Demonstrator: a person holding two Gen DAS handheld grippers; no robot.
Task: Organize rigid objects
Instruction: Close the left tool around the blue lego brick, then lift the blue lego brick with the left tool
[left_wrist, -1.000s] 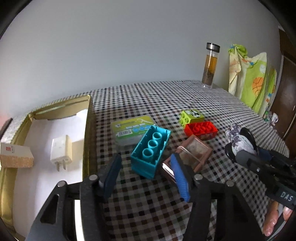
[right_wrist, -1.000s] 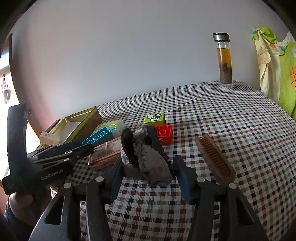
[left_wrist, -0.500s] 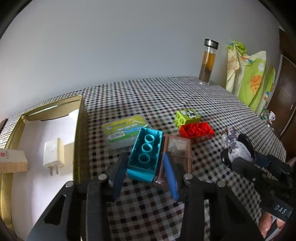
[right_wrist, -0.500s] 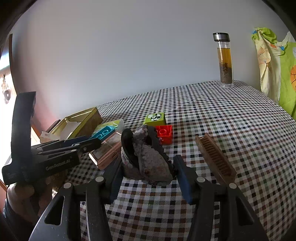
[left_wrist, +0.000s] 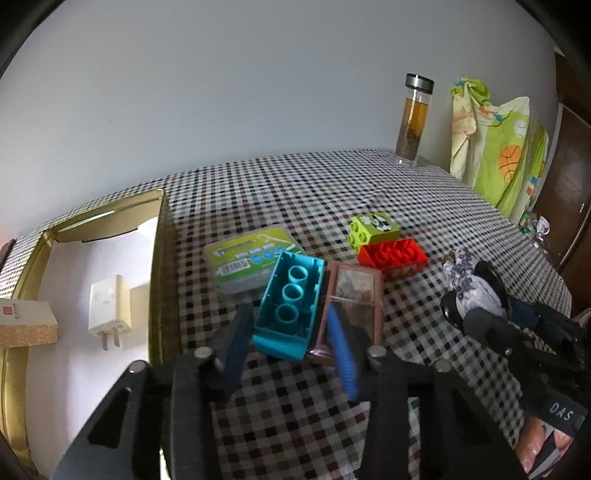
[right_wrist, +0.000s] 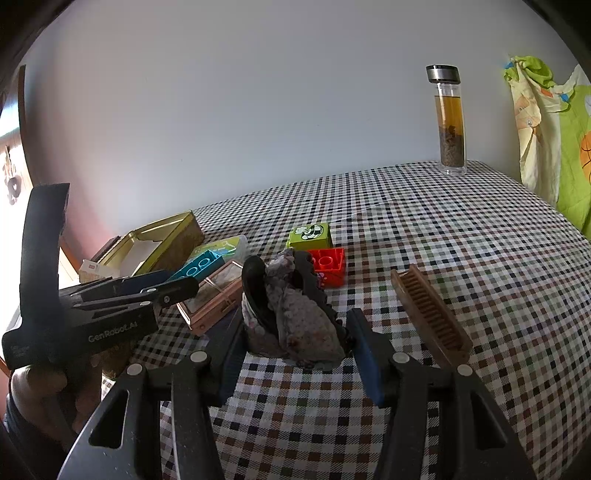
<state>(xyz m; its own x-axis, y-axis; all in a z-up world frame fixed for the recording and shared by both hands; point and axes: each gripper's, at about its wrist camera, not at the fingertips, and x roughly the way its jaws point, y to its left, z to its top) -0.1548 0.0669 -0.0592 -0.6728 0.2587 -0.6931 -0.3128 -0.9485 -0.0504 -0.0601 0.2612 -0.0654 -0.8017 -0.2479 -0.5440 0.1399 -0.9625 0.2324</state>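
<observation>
As L tool (left_wrist: 290, 341) straddles teal brick (left_wrist: 290, 304), unclosed

Teal block (left_wrist: 290, 308) upside down, touching brown case (left_wrist: 352, 295), red block (left_wrist: 393, 256), green block (left_wrist: 373, 227)

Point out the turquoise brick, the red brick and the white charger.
turquoise brick (left_wrist: 291, 308), left wrist view, on its middle tube.
red brick (left_wrist: 393, 256), left wrist view, on its studded top.
white charger (left_wrist: 109, 306), left wrist view, on its front face.
</observation>
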